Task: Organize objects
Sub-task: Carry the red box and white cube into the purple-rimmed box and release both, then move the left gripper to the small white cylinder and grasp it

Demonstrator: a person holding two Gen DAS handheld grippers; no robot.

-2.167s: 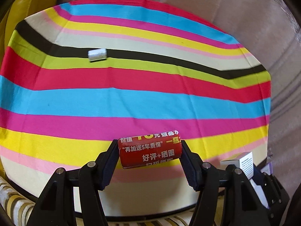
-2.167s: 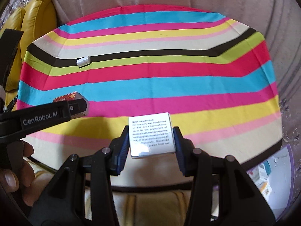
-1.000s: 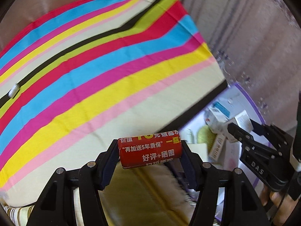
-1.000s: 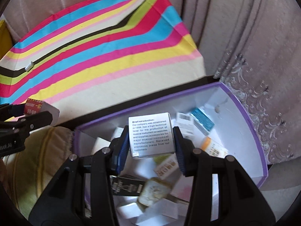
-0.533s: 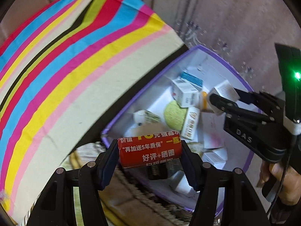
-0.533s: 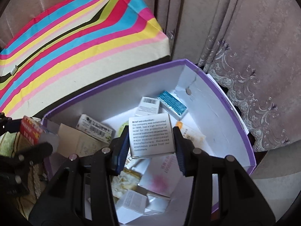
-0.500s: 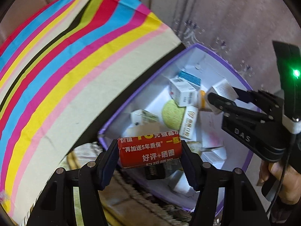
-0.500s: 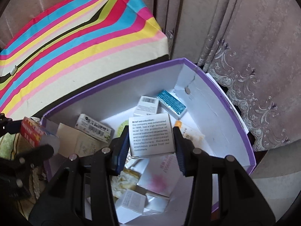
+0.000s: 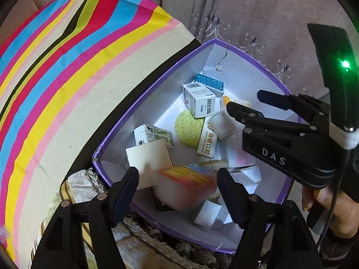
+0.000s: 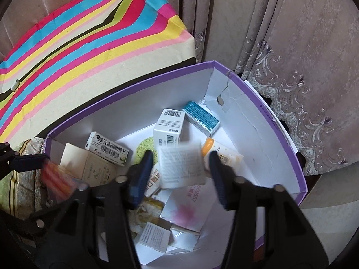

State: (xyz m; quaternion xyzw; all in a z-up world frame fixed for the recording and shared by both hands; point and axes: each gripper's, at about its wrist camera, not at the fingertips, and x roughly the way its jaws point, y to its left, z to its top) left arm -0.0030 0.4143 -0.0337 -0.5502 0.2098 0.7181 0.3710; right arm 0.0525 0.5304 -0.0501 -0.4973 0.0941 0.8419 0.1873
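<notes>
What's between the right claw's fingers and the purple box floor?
In the right wrist view, the blurred white text box, released from the just-opened right claw, above packets in the purple box.

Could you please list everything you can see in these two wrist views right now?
striped cloth: one, multicoloured, covering the surface beside the box.
purple box: one, purple rim, white inside, below the curtain.
curtain: one, mauve, behind.
red box: one, blurred, loose between the left jaws.
white printed box: one, blurred, loose between the right jaws.
teal box: one, far corner inside.
barcode boxes: two clear, white, inside.
small white item: one, on the cloth.
left gripper: black, just been opening.
right gripper: black, just been opening.
hand: one, holding the right gripper.
</notes>
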